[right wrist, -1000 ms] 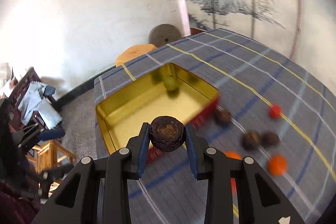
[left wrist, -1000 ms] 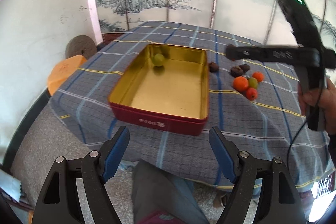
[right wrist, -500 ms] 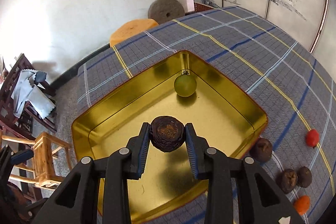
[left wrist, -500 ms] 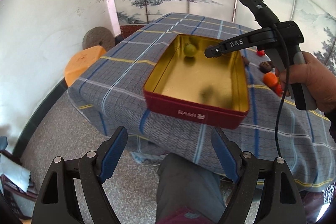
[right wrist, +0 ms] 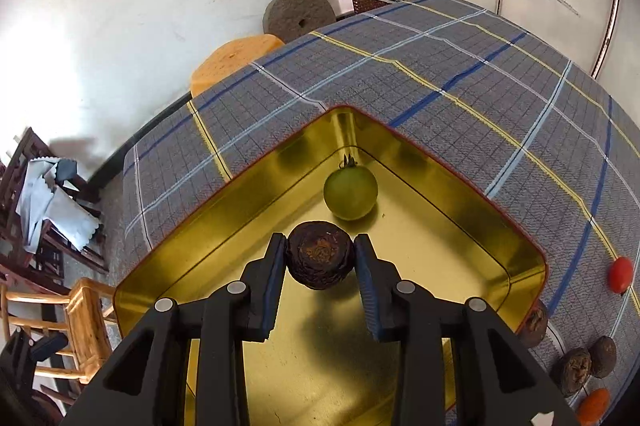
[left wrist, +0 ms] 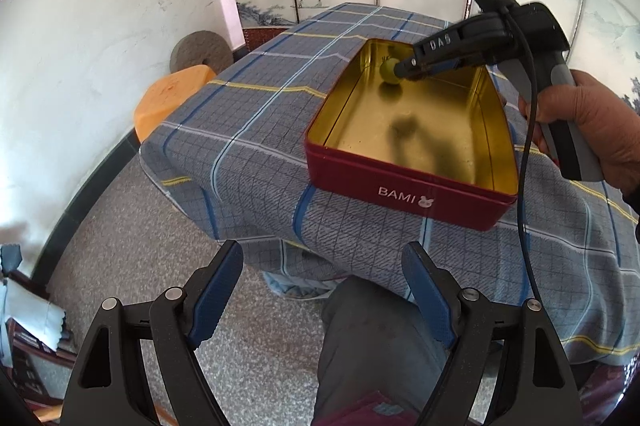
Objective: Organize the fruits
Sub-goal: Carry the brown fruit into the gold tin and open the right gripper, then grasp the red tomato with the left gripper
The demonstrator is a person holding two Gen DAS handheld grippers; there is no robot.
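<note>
A red tin with a gold inside stands on the checked tablecloth. A green tomato lies in its far corner, also in the left wrist view. My right gripper hangs low inside the tin just short of the tomato, its pads on a dark wrinkled fruit; the jaws are starting to open. The left wrist view shows that gripper with a hand on its handle. My left gripper stands open over the floor before the table, holding nothing.
Loose fruits lie on the cloth right of the tin: a red one, dark ones and an orange one. An orange stool and a millstone are left of the table. A person's leg shows below.
My right gripper has carried the dark fruit from over the cloth into the tin and sunk close to the green tomato. The left gripper has drifted left and slightly down, still open.
</note>
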